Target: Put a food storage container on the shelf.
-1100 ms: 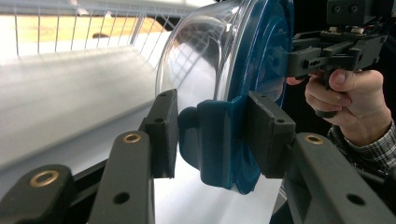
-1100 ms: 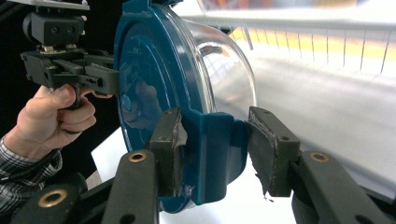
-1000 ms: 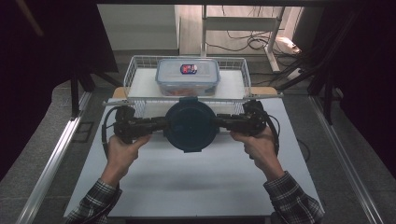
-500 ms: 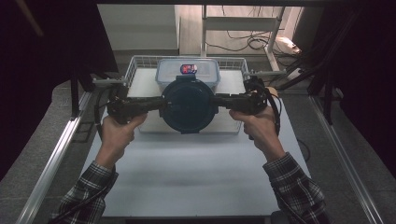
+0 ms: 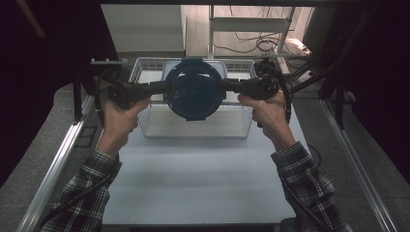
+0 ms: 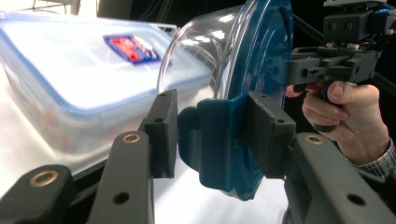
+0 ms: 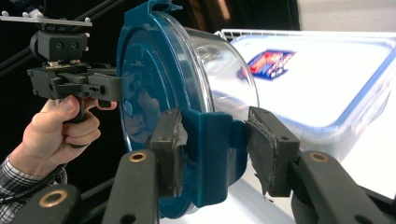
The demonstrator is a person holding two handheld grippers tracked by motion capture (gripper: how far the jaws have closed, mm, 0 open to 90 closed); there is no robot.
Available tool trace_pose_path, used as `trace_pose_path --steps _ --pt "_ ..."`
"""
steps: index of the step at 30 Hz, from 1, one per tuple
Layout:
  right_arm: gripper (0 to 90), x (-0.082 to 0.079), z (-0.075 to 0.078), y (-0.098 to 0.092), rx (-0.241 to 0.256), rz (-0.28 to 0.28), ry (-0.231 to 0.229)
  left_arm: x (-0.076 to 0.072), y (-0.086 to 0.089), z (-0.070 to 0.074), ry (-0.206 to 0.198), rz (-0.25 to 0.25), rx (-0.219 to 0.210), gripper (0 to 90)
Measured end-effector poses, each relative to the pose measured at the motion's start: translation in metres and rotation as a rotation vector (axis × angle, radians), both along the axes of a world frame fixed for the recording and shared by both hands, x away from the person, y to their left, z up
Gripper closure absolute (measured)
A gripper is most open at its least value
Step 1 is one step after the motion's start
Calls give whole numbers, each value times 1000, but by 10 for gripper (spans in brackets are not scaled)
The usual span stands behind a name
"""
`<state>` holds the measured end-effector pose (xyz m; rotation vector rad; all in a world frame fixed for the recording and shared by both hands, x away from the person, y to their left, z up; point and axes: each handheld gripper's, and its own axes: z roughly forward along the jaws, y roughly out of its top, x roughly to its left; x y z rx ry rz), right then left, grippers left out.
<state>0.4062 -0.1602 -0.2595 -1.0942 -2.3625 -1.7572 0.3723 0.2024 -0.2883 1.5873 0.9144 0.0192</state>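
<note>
Compared with half a second earlier, the round blue-lidded container (image 5: 194, 89) has moved farther forward and higher, now held in the air above the wire basket (image 5: 244, 128), over the rectangular lidded box (image 6: 70, 88). The left gripper (image 5: 159, 88) and right gripper (image 5: 231, 86) each clamp a blue lid tab (image 6: 212, 140). The box's red-and-blue label (image 7: 271, 62) is unreadable.

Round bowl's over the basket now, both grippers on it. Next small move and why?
Probably lower it straight down. The blue-lidded round container, clamped at its side tabs by the left gripper and right gripper, hangs above the rectangular box in the wire basket.
</note>
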Motion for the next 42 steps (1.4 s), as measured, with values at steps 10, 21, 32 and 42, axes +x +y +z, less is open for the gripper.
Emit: trace_pose_path --steps 10,21,32,42 --pt "567 28 22 4 18 -32 3 32 4 21 2 -1 -13 566" --pt "566 53 38 7 32 -55 1 59 6 37 16 23 -31 565" --pt "563 77 29 15 56 -71 46 73 10 30 40 77 -33 562" --pt "542 89 25 15 70 -87 58 78 7 26 22 103 -41 543"
